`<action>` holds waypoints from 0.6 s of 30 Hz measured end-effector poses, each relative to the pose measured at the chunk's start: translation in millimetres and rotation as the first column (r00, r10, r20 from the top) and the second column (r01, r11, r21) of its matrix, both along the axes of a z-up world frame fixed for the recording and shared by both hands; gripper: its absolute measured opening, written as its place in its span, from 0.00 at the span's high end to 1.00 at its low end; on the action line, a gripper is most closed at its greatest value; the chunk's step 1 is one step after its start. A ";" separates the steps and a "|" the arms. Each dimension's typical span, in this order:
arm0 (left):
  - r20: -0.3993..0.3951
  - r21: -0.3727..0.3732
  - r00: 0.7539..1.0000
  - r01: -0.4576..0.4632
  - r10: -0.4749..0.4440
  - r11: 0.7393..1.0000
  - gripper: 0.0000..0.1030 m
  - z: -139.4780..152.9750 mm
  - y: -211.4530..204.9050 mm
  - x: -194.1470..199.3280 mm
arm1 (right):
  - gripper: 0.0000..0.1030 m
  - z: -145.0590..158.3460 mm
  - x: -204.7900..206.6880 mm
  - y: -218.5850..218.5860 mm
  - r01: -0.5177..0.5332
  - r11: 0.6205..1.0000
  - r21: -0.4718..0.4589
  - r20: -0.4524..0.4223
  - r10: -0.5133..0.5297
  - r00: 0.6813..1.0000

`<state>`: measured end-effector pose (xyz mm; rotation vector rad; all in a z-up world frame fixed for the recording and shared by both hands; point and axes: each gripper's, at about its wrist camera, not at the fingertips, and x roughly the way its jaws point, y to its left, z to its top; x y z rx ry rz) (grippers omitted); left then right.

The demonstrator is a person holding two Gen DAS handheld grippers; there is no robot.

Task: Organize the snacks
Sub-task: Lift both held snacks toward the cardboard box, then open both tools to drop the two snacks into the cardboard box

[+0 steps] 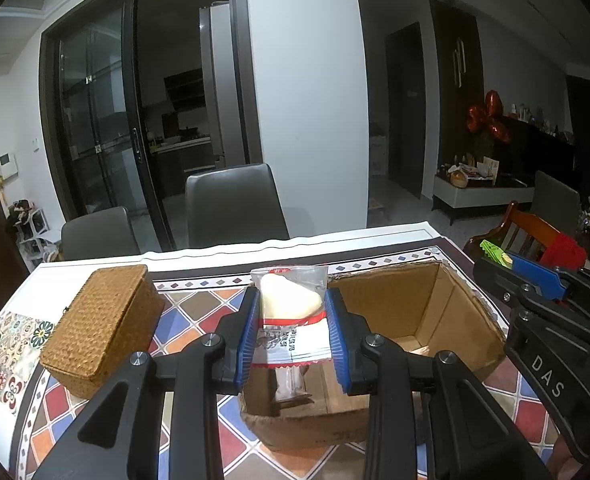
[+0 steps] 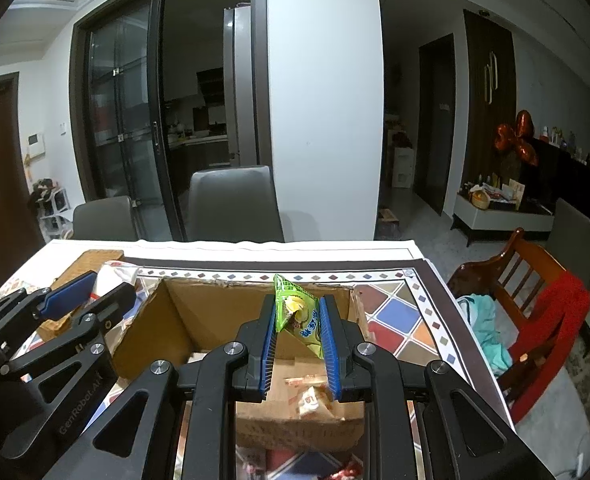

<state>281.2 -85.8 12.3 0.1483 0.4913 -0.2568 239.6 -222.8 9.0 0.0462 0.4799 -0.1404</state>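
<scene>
A: Where are the snacks?

B: One is a clear wrapper with red and white print and a pale, rounded bun inside, the white snack packet [image 1: 291,312]. It is held up in the air above an open cardboard box [image 1: 447,304], standing roughly upright between the blue pads of the left gripper [image 1: 293,338]. The pads press on both its sides, so that gripper is clenched on it.

A: And the other?

B: A green snack packet [image 2: 298,316], triangular, with a yellow picture and pale lettering. The right gripper [image 2: 298,344] grips it between its own blue pads, the jaws nearly together, also above the box [image 2: 199,312]. Its upper corner pokes up past the fingertips.

A: How are the tools posed?

B: Both point forward and slanting downward toward the box, side by side. From the left camera the right tool's black frame and blue pad show at the right edge; from the right camera the left tool shows at the left edge.

A: Anything in the box?

B: A few wrapped snacks [image 2: 311,398] lie on its floor.

A: Around it?

B: The box sits on a tablecloth [image 1: 199,312] of coloured diamonds. A closed woven basket [image 1: 103,320] stands to its left, apart from it. Grey chairs [image 1: 235,204] stand beyond the table, and a wooden chair [image 2: 535,292] draped in red cloth is to the right.
</scene>
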 end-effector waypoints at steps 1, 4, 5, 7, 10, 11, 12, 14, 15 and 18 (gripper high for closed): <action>-0.001 0.001 1.000 -0.001 0.001 1.000 0.68 -0.8 -0.8 2.8 | 0.78 -1.0 1.9 -0.9 0.001 1.000 0.001 -0.001 -0.001 1.000; -0.006 0.003 1.000 -0.005 0.005 1.000 0.68 -3.8 -2.1 9.5 | 0.78 -2.3 7.6 -0.9 0.003 1.000 0.003 -0.006 -0.003 1.000; -0.009 0.003 1.000 -0.005 0.005 1.000 0.68 -5.0 -1.0 11.4 | 0.78 -3.3 9.5 -0.9 0.004 1.000 0.004 -0.007 -0.004 1.000; -0.015 0.005 1.000 -0.005 0.005 1.000 0.68 -7.7 -2.4 16.5 | 0.78 -5.0 13.4 -2.8 0.004 1.000 0.007 -0.011 -0.004 1.000; -0.019 0.006 1.000 -0.003 0.003 1.000 0.68 -10.7 -3.4 22.0 | 0.78 -8.4 18.8 -4.8 0.003 1.000 0.009 -0.018 -0.003 1.000; -0.021 0.008 1.000 -0.005 0.005 1.000 0.68 -12.1 -4.0 24.5 | 0.78 -9.9 20.7 -5.2 0.001 1.000 0.009 -0.022 -0.001 1.000; -0.024 0.007 1.000 -0.005 0.005 1.000 0.68 -13.2 -4.3 26.6 | 0.78 -11.3 22.4 -5.3 -0.001 1.000 0.008 -0.025 0.001 1.000; -0.029 0.005 1.000 -0.006 0.006 1.000 0.68 -14.3 -5.0 30.8 | 0.78 -13.5 26.6 -5.6 -0.003 1.000 0.006 -0.031 0.003 1.000; -0.032 0.004 0.999 -0.006 0.006 1.000 0.67 -15.3 -5.0 32.8 | 0.78 -14.3 29.1 -5.2 -0.005 1.000 0.006 -0.036 0.005 0.999; -0.030 0.008 0.999 -0.015 0.015 1.000 0.63 -17.6 -3.9 34.7 | 0.78 -16.1 34.5 -5.4 -0.003 1.000 0.001 -0.043 0.003 0.999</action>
